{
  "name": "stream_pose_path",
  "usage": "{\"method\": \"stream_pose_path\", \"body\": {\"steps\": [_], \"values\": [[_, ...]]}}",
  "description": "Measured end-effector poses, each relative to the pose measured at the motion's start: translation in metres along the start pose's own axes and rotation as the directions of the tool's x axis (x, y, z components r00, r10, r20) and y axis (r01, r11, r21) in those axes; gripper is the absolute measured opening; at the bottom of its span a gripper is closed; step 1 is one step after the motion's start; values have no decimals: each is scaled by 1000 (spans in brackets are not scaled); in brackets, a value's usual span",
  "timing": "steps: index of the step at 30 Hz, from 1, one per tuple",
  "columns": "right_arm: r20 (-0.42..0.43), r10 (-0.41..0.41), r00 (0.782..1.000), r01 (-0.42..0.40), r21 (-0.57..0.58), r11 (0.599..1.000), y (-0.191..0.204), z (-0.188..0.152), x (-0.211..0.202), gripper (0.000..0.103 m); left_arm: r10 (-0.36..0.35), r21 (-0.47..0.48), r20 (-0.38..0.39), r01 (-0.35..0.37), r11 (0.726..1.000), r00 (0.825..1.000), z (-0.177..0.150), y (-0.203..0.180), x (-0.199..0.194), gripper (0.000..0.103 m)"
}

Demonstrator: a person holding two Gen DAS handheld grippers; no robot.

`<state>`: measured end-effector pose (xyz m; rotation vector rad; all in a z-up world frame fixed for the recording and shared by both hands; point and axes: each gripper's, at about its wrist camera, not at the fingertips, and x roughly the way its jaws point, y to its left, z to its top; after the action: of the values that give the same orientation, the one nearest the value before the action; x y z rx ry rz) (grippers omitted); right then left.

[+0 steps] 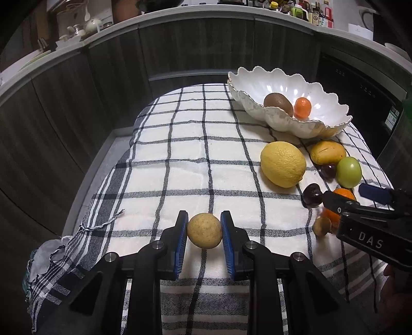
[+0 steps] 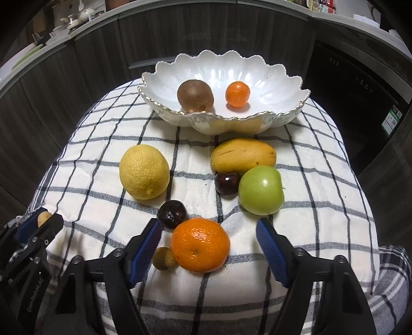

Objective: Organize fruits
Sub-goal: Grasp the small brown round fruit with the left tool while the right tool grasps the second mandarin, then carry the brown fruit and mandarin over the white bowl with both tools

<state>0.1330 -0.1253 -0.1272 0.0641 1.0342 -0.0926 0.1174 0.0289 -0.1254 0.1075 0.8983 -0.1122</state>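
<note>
My left gripper [image 1: 204, 229] is shut on a small tan round fruit [image 1: 204, 234] above the checked cloth; it also shows at the left of the right wrist view [image 2: 43, 219]. My right gripper [image 2: 208, 232] is open around a large orange [image 2: 200, 244], with a small olive-brown fruit [image 2: 164, 258] beside its left finger. A white scalloped bowl [image 2: 283, 87] at the back holds a kiwi [image 2: 195, 95] and a small mandarin [image 2: 237, 94]. On the cloth lie a lemon [image 2: 144, 171], a mango [image 2: 243, 154], a green apple [image 2: 260, 190] and two dark cherries [image 2: 172, 214] [image 2: 227, 184].
The checked cloth [image 1: 180, 154] covers a small table whose edges drop off on all sides. Dark cabinets [image 1: 77, 103] and a counter with jars and bottles [image 1: 314, 13] curve behind. The right gripper's body [image 1: 370, 221] reaches in at the right of the left wrist view.
</note>
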Motion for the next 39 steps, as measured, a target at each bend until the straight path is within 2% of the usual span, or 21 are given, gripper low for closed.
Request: {"method": "stream_pose_path", "body": {"steps": [5,10,23,39], "values": [[-20,-3,1000,3,2,1000,1,-1,9,66,-1,-13,-7,1,1000,1000,0,2,2,26],[-41,34,999,-33,20,999,1,-5,14,50,-1,-12,-9,1,1000,1000,1,2,2,26],[28,70,997,-71,33,997,-5,0,-6,49,-2,9,13,1,1000,1000,7,-5,-4,26],[152,53,987,-60,42,997,-33,34,-47,49,-59,28,102,57,998,993,56,-30,-21,26]]}}
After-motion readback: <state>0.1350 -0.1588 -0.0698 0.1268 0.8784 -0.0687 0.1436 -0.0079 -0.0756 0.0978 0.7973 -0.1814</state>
